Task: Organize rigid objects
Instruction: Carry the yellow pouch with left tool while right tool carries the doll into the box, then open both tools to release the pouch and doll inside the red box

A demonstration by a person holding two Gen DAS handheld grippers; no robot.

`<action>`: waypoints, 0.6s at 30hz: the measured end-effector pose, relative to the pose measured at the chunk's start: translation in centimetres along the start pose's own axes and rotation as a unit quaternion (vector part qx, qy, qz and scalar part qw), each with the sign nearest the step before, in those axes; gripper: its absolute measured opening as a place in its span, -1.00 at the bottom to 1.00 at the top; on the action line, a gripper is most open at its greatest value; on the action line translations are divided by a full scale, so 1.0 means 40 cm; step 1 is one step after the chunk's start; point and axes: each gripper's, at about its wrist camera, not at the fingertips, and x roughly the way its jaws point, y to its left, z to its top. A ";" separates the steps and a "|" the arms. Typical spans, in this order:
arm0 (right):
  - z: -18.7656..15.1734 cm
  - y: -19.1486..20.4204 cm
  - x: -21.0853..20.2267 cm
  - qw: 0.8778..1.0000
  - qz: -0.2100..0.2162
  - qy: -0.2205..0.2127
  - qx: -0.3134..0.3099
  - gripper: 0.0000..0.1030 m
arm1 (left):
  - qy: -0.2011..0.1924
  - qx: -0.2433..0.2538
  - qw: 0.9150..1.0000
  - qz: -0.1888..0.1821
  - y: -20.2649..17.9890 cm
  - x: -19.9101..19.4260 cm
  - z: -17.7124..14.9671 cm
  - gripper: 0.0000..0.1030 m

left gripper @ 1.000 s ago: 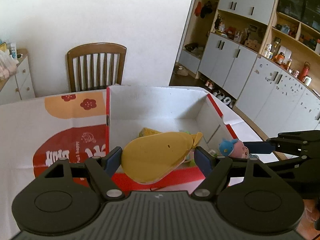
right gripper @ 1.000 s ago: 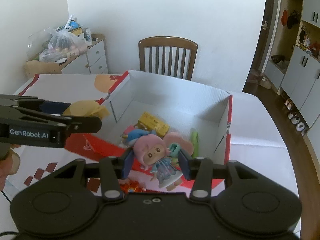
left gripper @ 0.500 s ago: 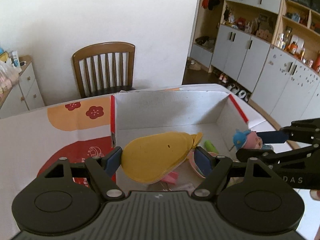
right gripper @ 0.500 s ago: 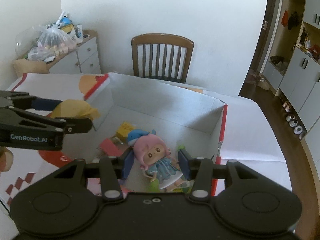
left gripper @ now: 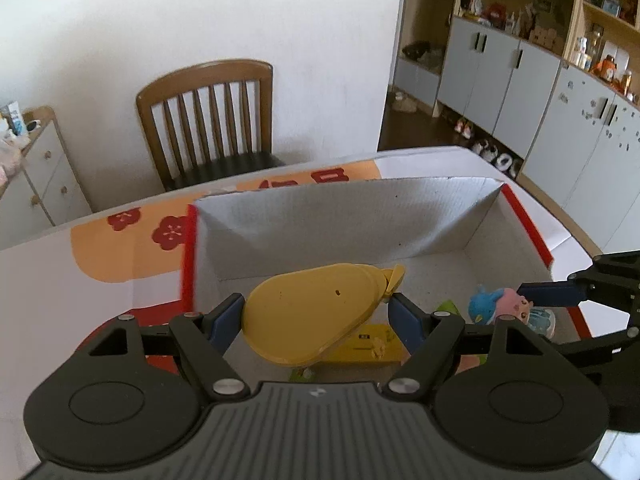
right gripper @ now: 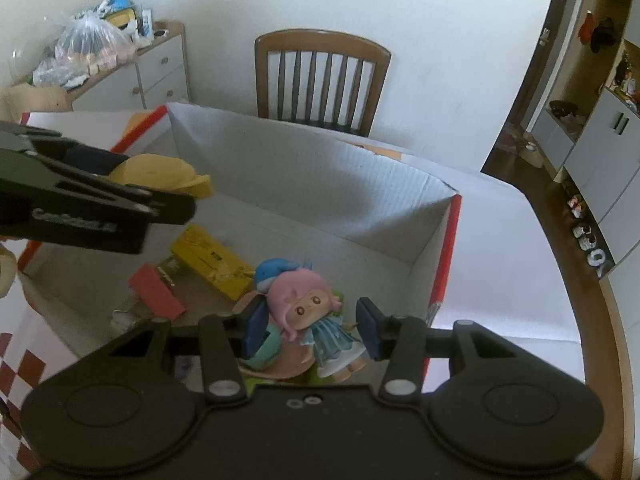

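My left gripper (left gripper: 318, 314) is shut on a flat yellow pear-shaped toy (left gripper: 312, 312) and holds it over the open cardboard box (left gripper: 344, 216). It also shows in the right wrist view (right gripper: 160, 176). My right gripper (right gripper: 310, 328) holds a pink-haired doll (right gripper: 308, 308) with a blue hat and blue dress between its pads, low inside the box (right gripper: 320, 176). The doll also shows in the left wrist view (left gripper: 508, 306). The right pad does not clearly touch the doll.
In the box lie a yellow carton (right gripper: 212, 260), a red block (right gripper: 156, 292), a pink disc and green pieces. A wooden chair (right gripper: 320, 76) stands behind the table. A dresser with bags (right gripper: 120, 64) is at far left; cabinets (left gripper: 520, 68) at right.
Both grippers have moved forward and down over the box with their toys. The box floor and its contents now lie right beneath them.
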 end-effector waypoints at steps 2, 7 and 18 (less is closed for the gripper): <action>0.003 -0.002 0.018 1.000 0.002 0.007 -0.006 -0.08 | 0.007 -0.002 1.000 0.002 -0.008 0.026 0.008 0.52; 0.005 -0.006 0.050 0.999 0.013 0.024 -0.016 -0.09 | 0.028 0.002 1.000 0.006 -0.017 0.080 0.029 0.52; 0.003 0.020 0.090 0.997 0.028 0.054 -0.056 -0.08 | 0.084 0.018 0.996 0.025 -0.040 0.161 0.036 0.52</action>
